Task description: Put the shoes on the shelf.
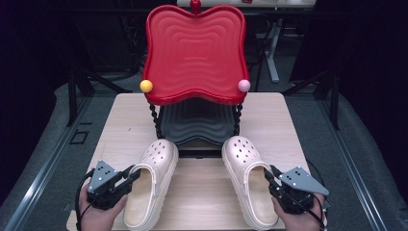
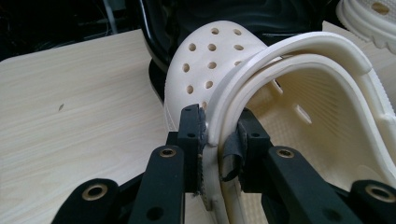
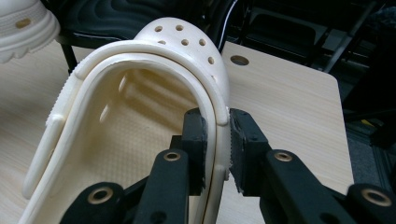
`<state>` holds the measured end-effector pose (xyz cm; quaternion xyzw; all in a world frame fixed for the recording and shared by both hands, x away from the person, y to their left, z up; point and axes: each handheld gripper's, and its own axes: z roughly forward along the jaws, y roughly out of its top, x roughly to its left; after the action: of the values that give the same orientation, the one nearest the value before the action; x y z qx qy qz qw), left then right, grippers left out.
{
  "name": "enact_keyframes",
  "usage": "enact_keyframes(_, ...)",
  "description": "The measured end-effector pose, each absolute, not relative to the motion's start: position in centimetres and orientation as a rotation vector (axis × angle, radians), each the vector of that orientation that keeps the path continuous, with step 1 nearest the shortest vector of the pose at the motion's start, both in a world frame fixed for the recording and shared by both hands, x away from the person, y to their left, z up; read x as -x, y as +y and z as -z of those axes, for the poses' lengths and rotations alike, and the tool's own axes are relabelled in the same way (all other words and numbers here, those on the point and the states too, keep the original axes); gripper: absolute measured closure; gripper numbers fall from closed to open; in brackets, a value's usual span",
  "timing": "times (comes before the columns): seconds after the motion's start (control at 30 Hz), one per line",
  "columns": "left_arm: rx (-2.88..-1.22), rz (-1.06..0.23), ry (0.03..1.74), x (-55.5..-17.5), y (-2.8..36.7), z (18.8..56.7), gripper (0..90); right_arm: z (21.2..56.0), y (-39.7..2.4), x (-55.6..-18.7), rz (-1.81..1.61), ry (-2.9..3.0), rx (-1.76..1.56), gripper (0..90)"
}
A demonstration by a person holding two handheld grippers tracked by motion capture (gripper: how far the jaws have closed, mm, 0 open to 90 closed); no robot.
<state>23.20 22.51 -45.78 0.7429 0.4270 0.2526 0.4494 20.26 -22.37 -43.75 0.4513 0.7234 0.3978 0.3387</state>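
Two cream perforated clogs lie on the wooden table [image 1: 202, 192], toes pointing away from me. The left clog [image 1: 151, 180] is held at its outer side wall and folded strap by my left gripper [image 1: 129, 177], which is shut on it; the left gripper view shows the jaws clamping the rim of the left clog [image 2: 219, 93]. My right gripper [image 1: 272, 177] is shut on the outer side wall of the right clog [image 1: 248, 178], and in the right gripper view its jaws pinch the rim and strap of the right clog [image 3: 140, 93].
A two-tier stand sits at the table's far middle: a red wavy upper tray [image 1: 195, 53] with a yellow ball [image 1: 146, 85] and a pink ball [image 1: 244, 85] at its corners, and a black lower tray [image 1: 197, 126] just beyond the clogs' toes. Dark floor surrounds the table.
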Motion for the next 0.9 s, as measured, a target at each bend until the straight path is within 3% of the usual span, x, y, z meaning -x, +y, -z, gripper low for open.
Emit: enact_keyframes(0.9, -1.837, -0.626, 0.967, -25.2, 18.6, 44.1, 75.5, 43.3, -18.1, -23.4, -1.107, 1.933, -1.116, 76.8)
